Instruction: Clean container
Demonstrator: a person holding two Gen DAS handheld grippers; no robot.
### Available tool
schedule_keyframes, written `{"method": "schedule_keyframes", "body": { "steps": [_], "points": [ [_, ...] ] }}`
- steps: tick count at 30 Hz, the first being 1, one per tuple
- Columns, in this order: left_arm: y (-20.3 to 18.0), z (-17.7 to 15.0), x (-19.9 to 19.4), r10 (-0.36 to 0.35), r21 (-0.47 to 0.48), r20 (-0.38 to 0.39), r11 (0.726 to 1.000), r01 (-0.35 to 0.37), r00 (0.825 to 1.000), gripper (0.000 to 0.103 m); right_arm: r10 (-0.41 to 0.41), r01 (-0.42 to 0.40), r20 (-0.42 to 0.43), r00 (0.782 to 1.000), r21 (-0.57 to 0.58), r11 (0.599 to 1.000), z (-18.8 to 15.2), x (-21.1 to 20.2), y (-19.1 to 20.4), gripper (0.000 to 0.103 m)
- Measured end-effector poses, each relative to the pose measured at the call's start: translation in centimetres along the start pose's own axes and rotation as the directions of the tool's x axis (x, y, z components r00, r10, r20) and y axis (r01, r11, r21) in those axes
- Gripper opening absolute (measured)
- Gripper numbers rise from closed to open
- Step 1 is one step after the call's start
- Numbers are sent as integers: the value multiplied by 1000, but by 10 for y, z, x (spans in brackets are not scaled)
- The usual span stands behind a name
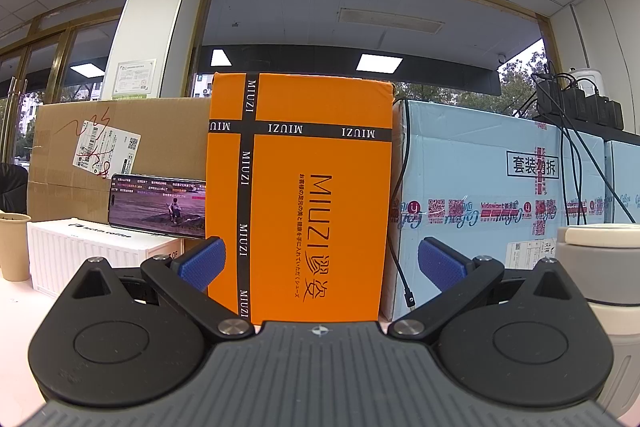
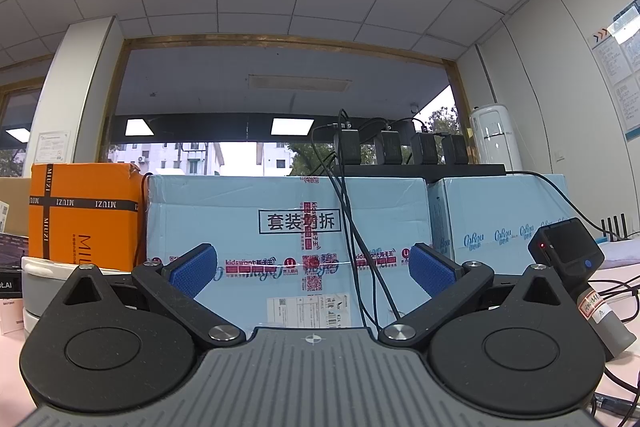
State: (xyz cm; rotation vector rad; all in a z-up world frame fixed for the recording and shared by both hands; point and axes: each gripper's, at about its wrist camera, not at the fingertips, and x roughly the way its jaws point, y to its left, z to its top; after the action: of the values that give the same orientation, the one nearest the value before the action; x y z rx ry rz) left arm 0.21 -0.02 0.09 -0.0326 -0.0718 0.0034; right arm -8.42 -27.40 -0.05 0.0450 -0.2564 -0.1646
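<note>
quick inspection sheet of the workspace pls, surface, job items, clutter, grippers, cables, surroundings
surface: pale pink tabletop, bare patches at the edges.
job's things: grey container with cream lid, between the two grippers; cleaning tool nothing seen.
clutter: orange MIUZI box, light blue cartons, brown carton, phone playing video on a white box, paper cup, handheld device.
grippers: left gripper open, empty; right gripper open, empty.
cables: black leads hang over the blue carton from chargers.
surroundings: window, tiled ceiling, white appliance.
</note>
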Motion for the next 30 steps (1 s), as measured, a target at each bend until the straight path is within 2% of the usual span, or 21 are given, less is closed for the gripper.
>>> {"method": "schedule_keyframes", "body": {
  "steps": [10,14,24,28,30],
  "points": [
    [-1,1,-3,-2,3,22,1000,2,1000,103,-1,1,-1,1000,11,1000,0,0,-1,103],
    [-1,3,-6,-17,6,31,1000,17,999,103,-2,3,-16,1000,59,998,1,3,-9,103],
    [18,17,-13,-9,-110,24,994,11,1000,103,-22,32,-54,998,201,979,2,8,-31,103],
    [25,27,-19,-58,-141,1,988,58,998,103,21,-2,-75,997,236,972,6,5,-35,103],
    [27,33,-21,-125,-132,-16,984,122,992,103,63,-36,-100,993,246,969,10,5,-35,103]
  ]
}}
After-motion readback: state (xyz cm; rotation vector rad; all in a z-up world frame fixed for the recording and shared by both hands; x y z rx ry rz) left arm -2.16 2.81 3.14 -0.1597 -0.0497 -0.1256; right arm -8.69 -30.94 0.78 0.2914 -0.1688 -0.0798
